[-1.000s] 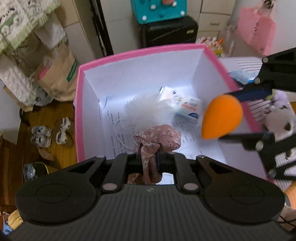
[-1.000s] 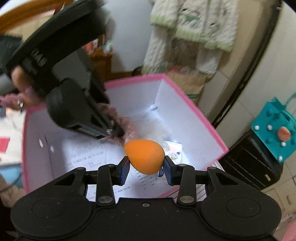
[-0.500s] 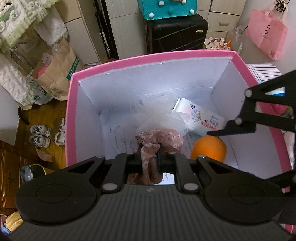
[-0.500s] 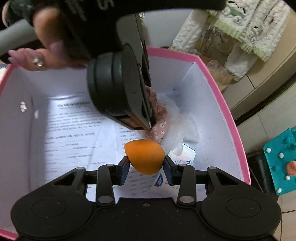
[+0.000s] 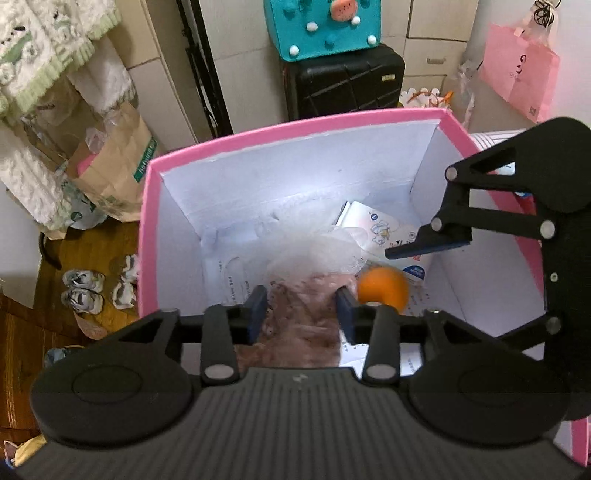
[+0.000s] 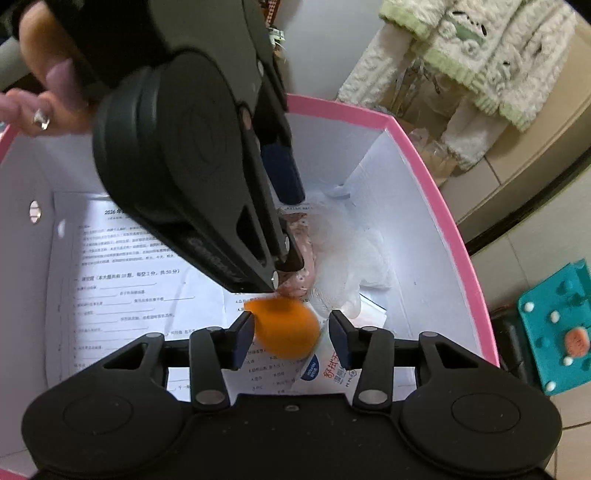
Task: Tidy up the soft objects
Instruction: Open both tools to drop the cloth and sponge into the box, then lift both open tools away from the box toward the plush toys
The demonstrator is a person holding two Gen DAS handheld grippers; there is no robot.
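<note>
A: Scrunchie, the pink floral one, sits blurred between the spread fingers of the left hand-held gripper in the left wrist view, low inside the pink box; neither pad clearly presses it.

B: The right wrist view shows what that one hides: the person's hand on the left tool, a ring on one finger, and the printed sheet lining the box floor.

A: And the orange sponge?

B: In the right wrist view it lies between the parted fingers of the right hand-held gripper, blurred, close to the left pad and clear of the right one. It overlaps a tissue pack with blue print.

A: The left wrist view places that sponge on the box floor, right of the scrunchie, with the right hand-held gripper above it, its fingers apart. A white mesh puff lies behind the scrunchie, the tissue pack beyond that.

B: The surface under the box cannot be made out in either view.

A: Around it, the left wrist view shows a wooden floor with small shoes, a brown paper bag, a black suitcase with a teal box on top, and a pink bag hanging on the wall.

B: The right wrist view adds a cream knitted garment hanging beyond the box.
</note>
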